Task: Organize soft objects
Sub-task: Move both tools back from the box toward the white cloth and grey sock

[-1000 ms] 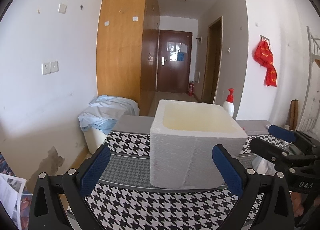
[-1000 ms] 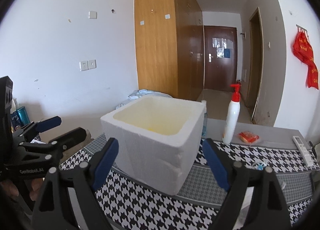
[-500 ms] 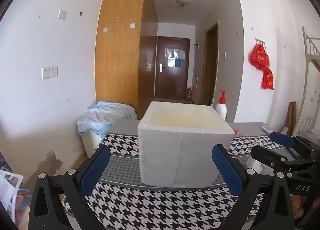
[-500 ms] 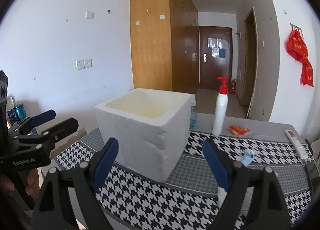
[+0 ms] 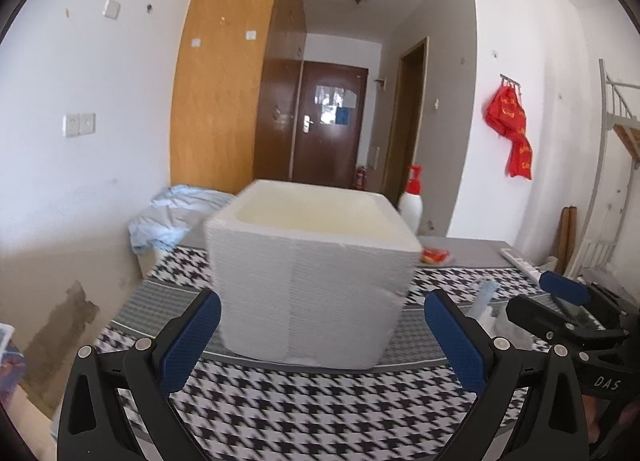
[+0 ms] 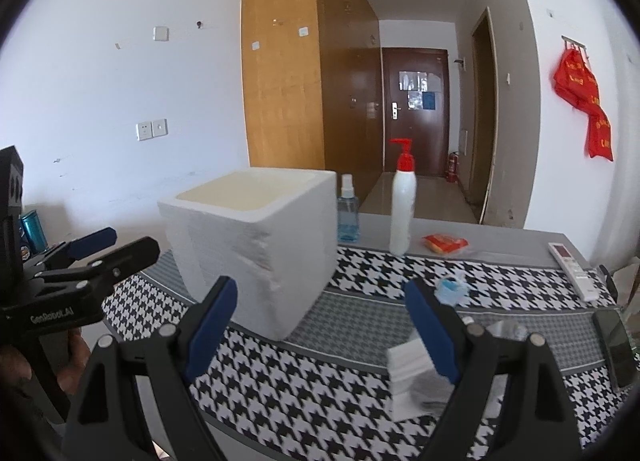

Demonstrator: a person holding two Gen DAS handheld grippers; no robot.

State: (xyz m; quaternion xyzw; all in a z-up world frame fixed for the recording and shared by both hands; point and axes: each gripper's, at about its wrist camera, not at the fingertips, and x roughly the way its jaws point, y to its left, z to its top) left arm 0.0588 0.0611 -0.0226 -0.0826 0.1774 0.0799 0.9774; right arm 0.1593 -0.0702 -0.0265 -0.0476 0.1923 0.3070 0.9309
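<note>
Holding both tools low over the near edge of the worktop, you have nothing between either pair of pads. Your left hand-held gripper stands released, its blue pads spread to either side of the foam box as seen from its own camera, short of the box and not touching it. Your right hand-held gripper is likewise released, pads wide apart and empty.

Box: white, open-topped, upright on the houndstooth cloth, left of centre in the right view. Inside looks pale yellow; contents cannot be told from this angle.

Soft items: a white folded stack, cloth or tissue, blurred, lies on the cloth to the right of the box and near you, partly behind the right pad of your right tool. A small blue-and-white crumpled piece sits just beyond it, toward the far side.

Far edge of worktop: a blue spray bottle just right of the box, a white pump bottle with red top further right, then a red packet. A remote and a dark phone lie at the right end.

Left of the worktop, a bin draped in pale blue fabric stands by the wall.
</note>
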